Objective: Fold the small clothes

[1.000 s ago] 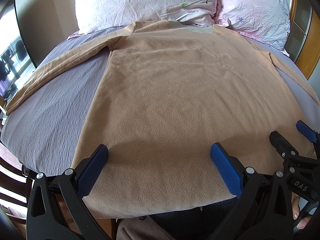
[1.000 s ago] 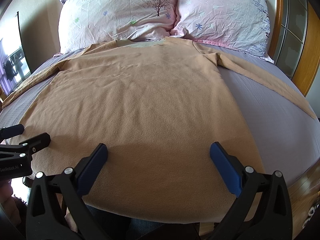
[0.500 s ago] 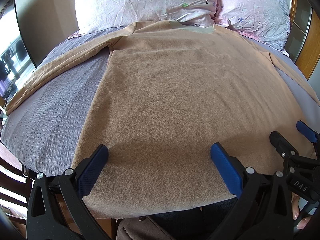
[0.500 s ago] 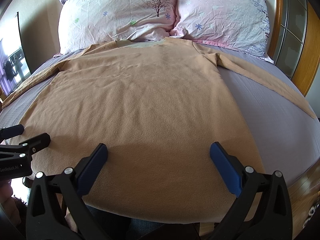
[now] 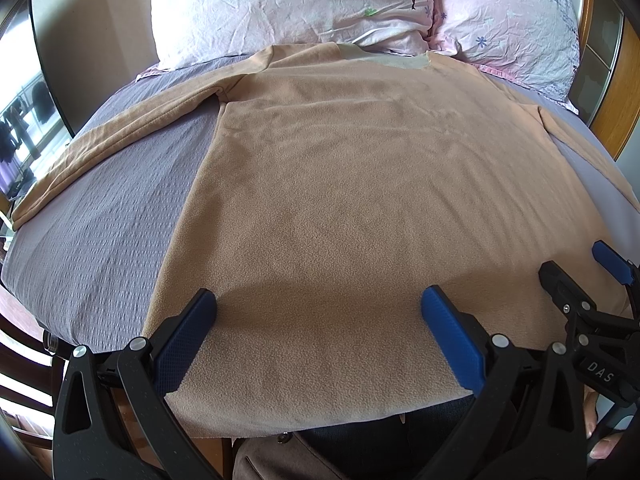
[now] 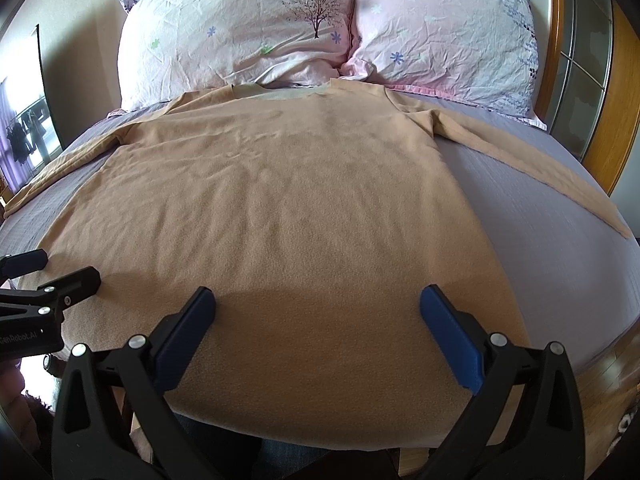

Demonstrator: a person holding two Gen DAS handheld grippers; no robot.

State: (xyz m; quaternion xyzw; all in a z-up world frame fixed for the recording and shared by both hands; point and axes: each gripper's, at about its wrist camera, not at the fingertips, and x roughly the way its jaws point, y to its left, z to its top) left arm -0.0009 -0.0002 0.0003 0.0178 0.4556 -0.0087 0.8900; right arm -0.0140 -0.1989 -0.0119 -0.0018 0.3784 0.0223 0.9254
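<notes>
While the tan shirt [image 5: 360,208] lies flat on the grey bed [image 5: 100,232], its long axis runs 6 to 12 o'clock, collar toward the pillows [image 6: 248,32]. Left gripper [image 5: 318,320] and right gripper [image 6: 318,320] hover spread, holding nothing. Only the right view shows the right sleeve [image 6: 560,164] fully.

Shirt [image 5: 360,208] flat on bed [image 5: 100,232], collar toward pillows [image 5: 280,4] behind.

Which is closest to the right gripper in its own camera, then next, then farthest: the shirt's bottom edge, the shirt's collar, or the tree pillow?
1. Bottom edge, under the right gripper.
2. Collar, far end of shirt.
3. Tree pillow, behind collar.
</notes>
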